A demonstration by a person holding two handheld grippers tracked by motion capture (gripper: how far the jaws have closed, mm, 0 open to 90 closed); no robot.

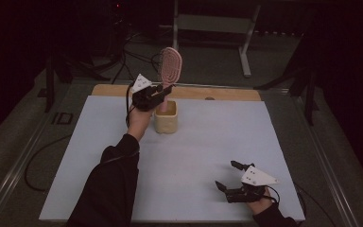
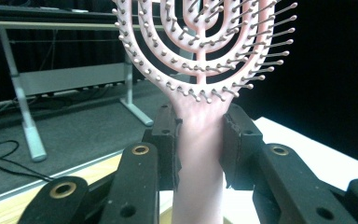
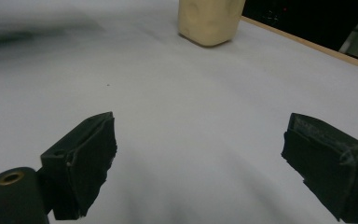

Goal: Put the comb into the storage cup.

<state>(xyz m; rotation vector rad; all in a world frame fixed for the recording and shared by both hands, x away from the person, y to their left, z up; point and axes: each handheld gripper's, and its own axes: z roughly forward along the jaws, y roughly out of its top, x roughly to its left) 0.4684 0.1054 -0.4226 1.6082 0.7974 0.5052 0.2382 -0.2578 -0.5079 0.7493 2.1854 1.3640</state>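
A pink hairbrush [image 1: 170, 66] stands upright, bristled head up, its handle going down into a cream cup [image 1: 166, 121] at the back middle of the table. My left gripper [image 1: 163, 94] is shut on the brush handle just above the cup's rim. In the left gripper view the pink hairbrush [image 2: 200, 140] handle is squeezed between both pads, and its open-ribbed head rises above the left gripper [image 2: 199, 147]. My right gripper [image 1: 227, 175] rests low at the table's front right, open and holding nothing. The right gripper [image 3: 198, 154] shows wide-apart jaws over bare table, with the cream cup [image 3: 209, 21] far off.
A white sheet [image 1: 194, 151] covers the table, with a wooden edge [image 1: 217, 93] along the back. Behind the table stand a metal frame [image 1: 246, 42] and cables [image 1: 123, 66] on the dark floor.
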